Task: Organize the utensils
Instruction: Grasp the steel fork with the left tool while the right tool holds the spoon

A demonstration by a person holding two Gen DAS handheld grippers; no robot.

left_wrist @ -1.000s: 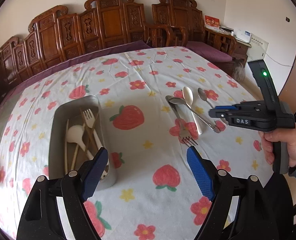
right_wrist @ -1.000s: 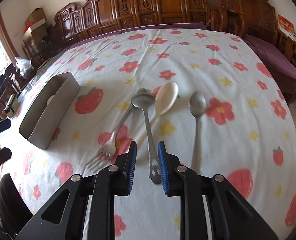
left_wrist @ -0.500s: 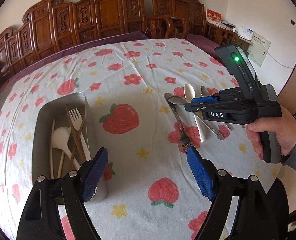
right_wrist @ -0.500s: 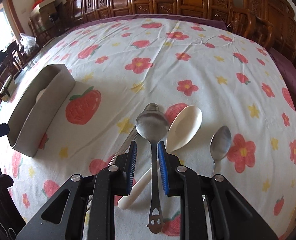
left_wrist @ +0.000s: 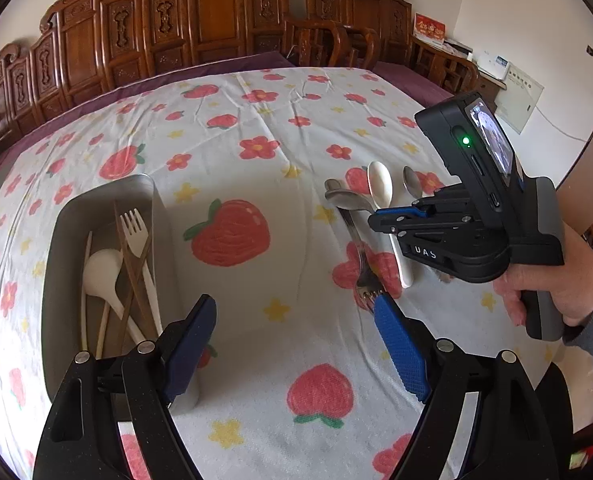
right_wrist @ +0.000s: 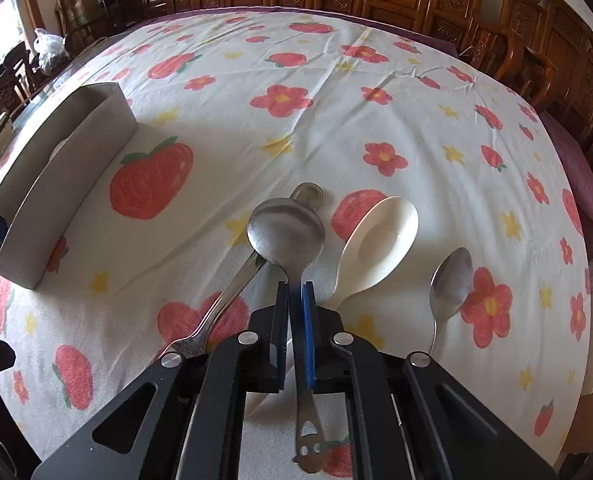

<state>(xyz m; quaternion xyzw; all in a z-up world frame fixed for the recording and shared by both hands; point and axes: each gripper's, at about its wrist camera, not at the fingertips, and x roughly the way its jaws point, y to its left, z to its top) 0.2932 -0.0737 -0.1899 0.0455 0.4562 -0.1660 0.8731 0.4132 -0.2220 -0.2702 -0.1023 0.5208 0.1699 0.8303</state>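
My right gripper (right_wrist: pixel 295 294) is shut on the handle of a large metal spoon (right_wrist: pixel 286 232), bowl forward, just above the tablecloth; it also shows in the left wrist view (left_wrist: pixel 380 216) with the spoon (left_wrist: pixel 346 201). Under it lie a metal fork (right_wrist: pixel 224 296), a white spoon (right_wrist: pixel 380 240) and a small metal spoon (right_wrist: pixel 450 284). My left gripper (left_wrist: pixel 296 344) is open and empty, hovering between the metal tray (left_wrist: pixel 62 240) and the fork (left_wrist: pixel 362 268). The tray holds a white fork, a white spoon and chopsticks.
The round table carries a strawberry-and-flower cloth (left_wrist: pixel 256 128). Carved wooden chairs (left_wrist: pixel 216 20) ring the far side. The tray also shows at the left in the right wrist view (right_wrist: pixel 64 168).
My right gripper has closed fully on the large metal spoon, further up its handle, and lifted it. The left gripper stayed open and drifted slightly forward.
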